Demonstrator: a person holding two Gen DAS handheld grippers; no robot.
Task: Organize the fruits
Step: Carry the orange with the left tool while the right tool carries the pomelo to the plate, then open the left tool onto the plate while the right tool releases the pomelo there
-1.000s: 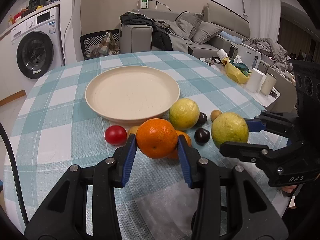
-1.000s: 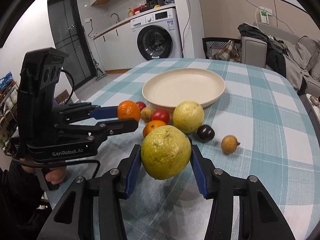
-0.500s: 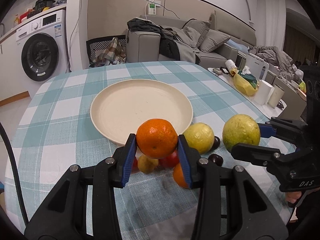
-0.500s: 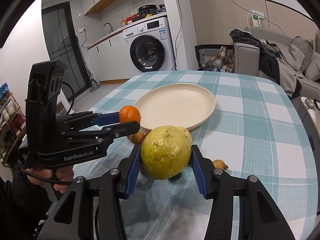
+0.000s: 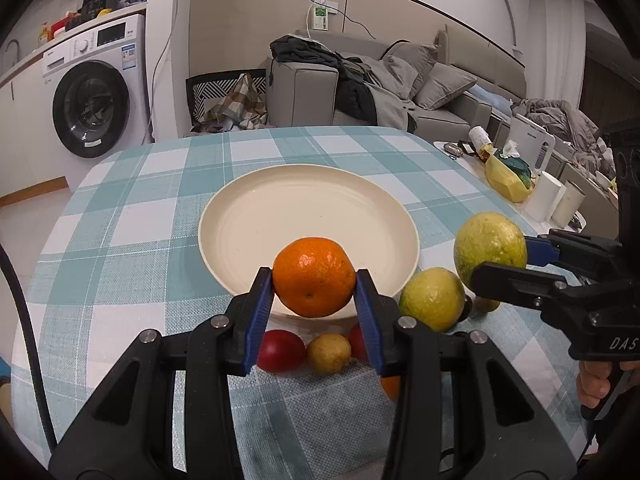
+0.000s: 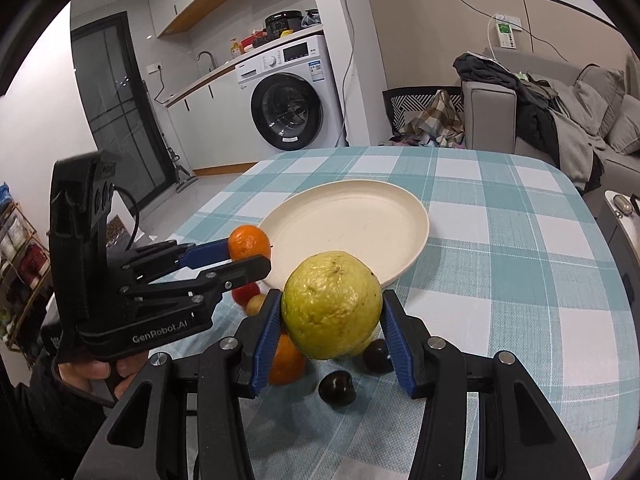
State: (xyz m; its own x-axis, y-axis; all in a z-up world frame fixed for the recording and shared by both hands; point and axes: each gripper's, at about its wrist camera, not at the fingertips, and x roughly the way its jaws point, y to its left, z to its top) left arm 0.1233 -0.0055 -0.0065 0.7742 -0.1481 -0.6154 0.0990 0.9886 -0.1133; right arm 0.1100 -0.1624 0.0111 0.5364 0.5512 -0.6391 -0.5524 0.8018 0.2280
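A white washing machine (image 5: 94,92) stands at the back left under a cluttered counter. A grey sofa (image 5: 400,84) heaped with clothes (image 5: 320,60) and cushions lines the far wall. Two paper rolls (image 5: 554,200) stand on a side table at right.

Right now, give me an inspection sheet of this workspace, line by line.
Surface: round table under a teal checked cloth.
Job's things: cream plate with nothing in it; orange and guava held in the air; second guava, red tomato, small yellow fruit and dark plums on the cloth.
Clutter: nothing seen on the table.
Grippers: left claw shut on the orange; right claw shut on the guava.
Cables: black cable at the left edge.
Surroundings: washing machine, sofa.
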